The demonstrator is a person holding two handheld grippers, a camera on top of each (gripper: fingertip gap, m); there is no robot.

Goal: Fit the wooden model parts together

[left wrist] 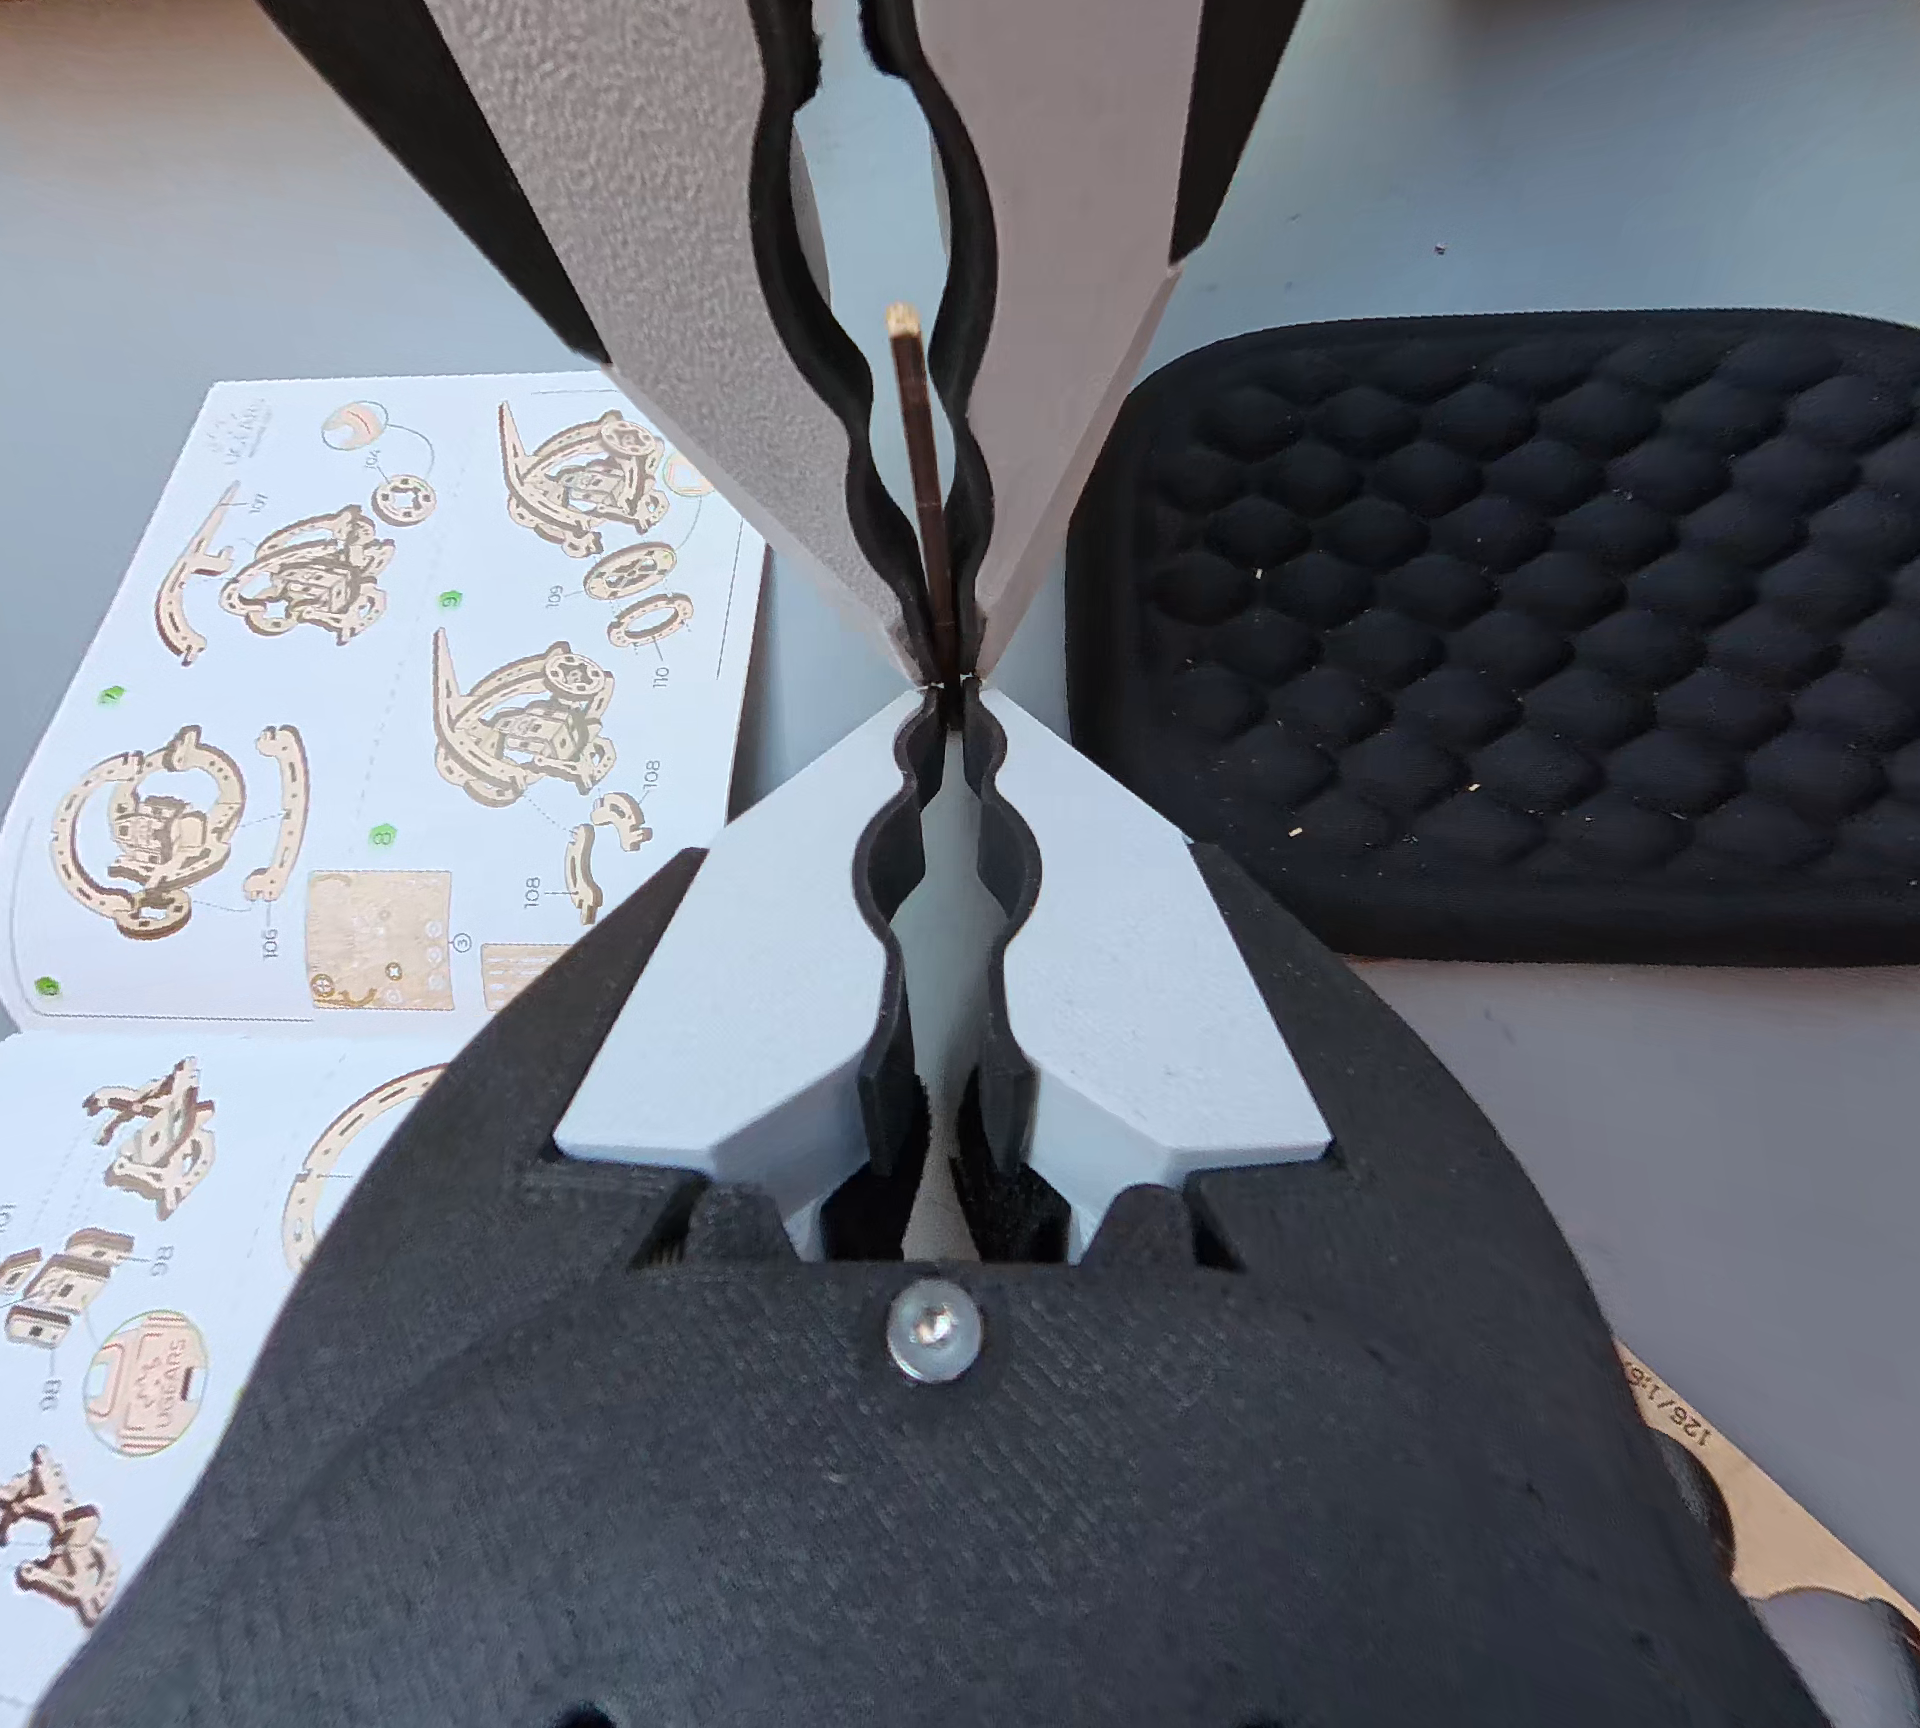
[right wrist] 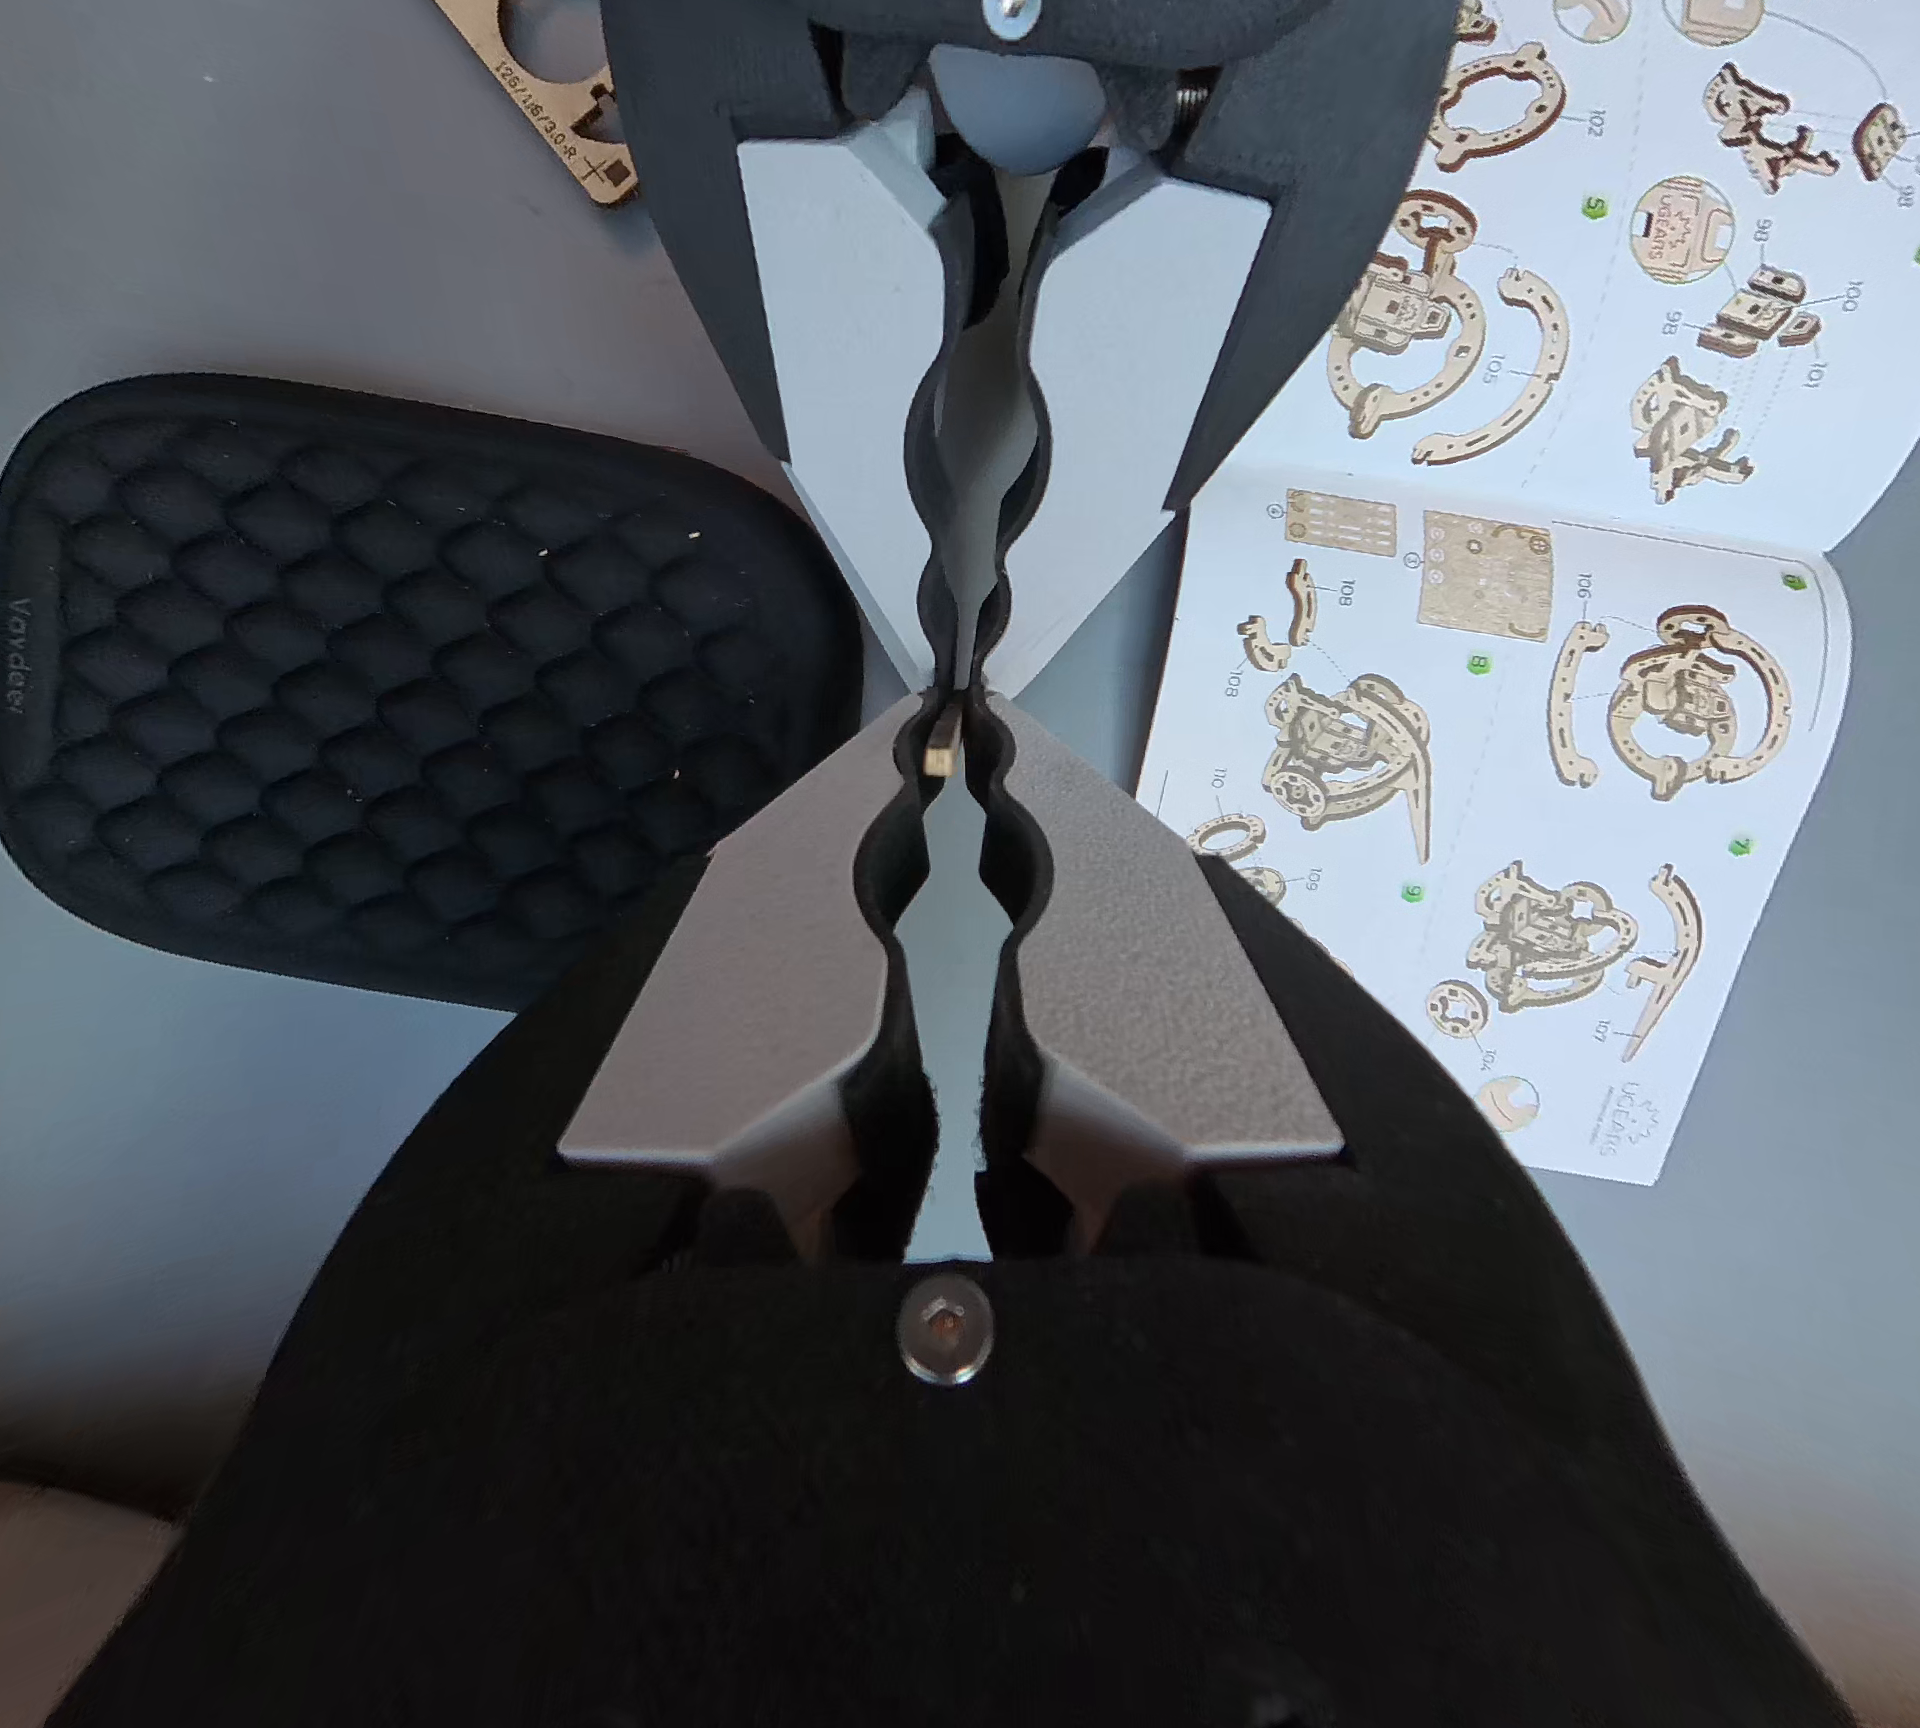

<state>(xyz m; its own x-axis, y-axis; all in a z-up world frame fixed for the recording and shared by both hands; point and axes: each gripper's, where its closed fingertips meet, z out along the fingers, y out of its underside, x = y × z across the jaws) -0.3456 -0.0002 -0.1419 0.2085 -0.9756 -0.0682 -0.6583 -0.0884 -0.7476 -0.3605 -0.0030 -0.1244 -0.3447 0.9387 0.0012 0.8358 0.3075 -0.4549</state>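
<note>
L hand-held gripper [left wrist: 945, 707] & R hand-held gripper [right wrist: 943, 722] tip-to-tip, pinching 1 wooden stick [left wrist: 925, 483]

- A thin wooden stick [left wrist: 928, 494], dark along its sides and pale at its cut end [right wrist: 940, 756], lies pinched between two meeting gripper tips.

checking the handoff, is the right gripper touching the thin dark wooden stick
Touching: in the left wrist view the thin dark wooden stick sits pinched between the right gripper pads.
</note>
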